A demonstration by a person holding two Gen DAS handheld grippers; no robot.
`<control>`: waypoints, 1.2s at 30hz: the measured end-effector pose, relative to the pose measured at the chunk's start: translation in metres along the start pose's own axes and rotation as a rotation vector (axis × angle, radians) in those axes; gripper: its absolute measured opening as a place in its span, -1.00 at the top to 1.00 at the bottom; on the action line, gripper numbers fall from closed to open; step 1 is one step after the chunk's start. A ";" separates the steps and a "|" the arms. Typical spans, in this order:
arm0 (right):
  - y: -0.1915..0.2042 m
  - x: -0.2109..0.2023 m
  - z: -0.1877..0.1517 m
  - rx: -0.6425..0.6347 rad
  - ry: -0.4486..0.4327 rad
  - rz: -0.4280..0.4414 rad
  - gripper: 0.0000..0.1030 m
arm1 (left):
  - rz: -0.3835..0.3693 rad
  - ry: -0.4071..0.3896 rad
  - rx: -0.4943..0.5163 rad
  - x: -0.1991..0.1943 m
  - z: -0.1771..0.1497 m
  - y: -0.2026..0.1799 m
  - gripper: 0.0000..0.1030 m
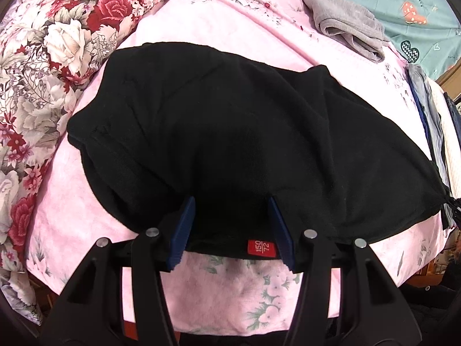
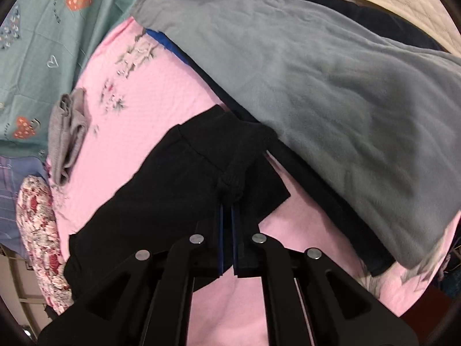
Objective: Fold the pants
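Our black fleece pants (image 1: 230, 132) lie spread across the pink floral bedsheet (image 1: 230, 294); our left gripper (image 1: 232, 207) has its blue fingers (image 1: 184, 227) spread either side of the waistband's red size tag (image 1: 261, 248). Our right gripper (image 2: 229, 201) pinches a bunched black fold, fingers pressed together; a grey fleece garment (image 2: 331, 86) lies at two o'clock.

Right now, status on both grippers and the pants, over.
Left gripper open, straddling the black pants at the red size tag. Right gripper shut on pants edge. Grey garment lies close alongside.
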State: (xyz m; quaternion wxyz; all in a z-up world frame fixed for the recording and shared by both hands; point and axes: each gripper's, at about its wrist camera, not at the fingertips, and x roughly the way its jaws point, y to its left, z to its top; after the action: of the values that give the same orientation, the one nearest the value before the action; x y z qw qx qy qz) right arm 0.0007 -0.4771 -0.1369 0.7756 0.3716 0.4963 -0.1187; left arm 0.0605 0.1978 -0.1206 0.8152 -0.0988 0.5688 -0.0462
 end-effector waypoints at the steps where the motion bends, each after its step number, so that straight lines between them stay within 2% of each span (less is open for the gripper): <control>1: -0.001 -0.004 -0.002 -0.002 -0.005 0.006 0.92 | 0.011 0.006 0.008 -0.001 0.000 -0.001 -0.04; 4: -0.007 -0.019 -0.007 0.010 -0.009 0.021 0.92 | 0.033 0.014 0.038 -0.002 -0.001 -0.005 -0.03; 9: -0.013 0.008 -0.014 -0.006 0.059 -0.073 0.84 | 0.034 0.005 0.042 -0.014 -0.003 -0.009 0.04; 10: -0.011 0.004 -0.016 -0.012 0.050 -0.088 0.68 | 0.025 -0.008 0.049 -0.019 -0.004 -0.011 0.05; 12: 0.003 -0.013 -0.020 -0.076 -0.004 -0.183 0.55 | 0.005 -0.042 0.076 -0.030 -0.002 -0.022 0.05; 14: 0.029 -0.033 -0.023 -0.185 -0.088 -0.275 0.55 | -0.030 -0.061 0.101 -0.033 0.002 -0.035 0.05; 15: 0.045 -0.039 -0.023 -0.240 -0.118 -0.284 0.52 | -0.066 -0.065 0.121 -0.033 0.006 -0.046 0.05; 16: 0.056 -0.040 -0.024 -0.275 -0.129 -0.265 0.50 | -0.103 -0.067 0.148 -0.029 0.010 -0.059 0.05; 17: 0.079 -0.038 -0.024 -0.337 -0.126 -0.210 0.48 | -0.118 -0.067 0.163 -0.026 0.012 -0.067 0.05; 19: 0.126 -0.021 -0.027 -0.456 -0.077 -0.105 0.32 | -0.152 -0.048 0.207 -0.011 0.015 -0.090 0.05; 21: 0.185 0.008 -0.038 -0.593 0.003 -0.003 0.30 | -0.156 -0.004 0.237 0.011 0.012 -0.110 0.08; 22: 0.226 0.030 -0.049 -0.693 0.070 0.072 0.28 | -0.155 0.024 0.243 0.020 0.010 -0.115 0.19; 24: 0.283 0.061 -0.069 -0.819 0.168 0.154 0.26 | -0.145 0.074 0.238 0.039 0.006 -0.120 0.30; 26: 0.345 0.098 -0.092 -0.945 0.271 0.215 0.26 | -0.132 0.043 0.243 0.036 0.002 -0.122 0.29; 29: 0.420 0.152 -0.113 -1.064 0.364 0.236 0.26 | -0.130 0.029 0.233 0.036 0.000 -0.122 0.29; 31: 0.458 0.183 -0.121 -1.106 0.392 0.223 0.26 | -0.134 0.024 0.237 0.035 -0.001 -0.122 0.29; 36: 0.477 0.221 -0.134 -1.149 0.450 0.171 0.26 | -0.169 0.025 0.235 0.036 -0.001 -0.119 0.26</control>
State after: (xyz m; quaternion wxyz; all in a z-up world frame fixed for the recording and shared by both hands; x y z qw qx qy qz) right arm 0.2794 -0.0118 -0.1384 0.7348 -0.0507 0.6005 0.3112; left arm 0.0767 0.0750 -0.1282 0.8073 -0.0496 0.5590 -0.1825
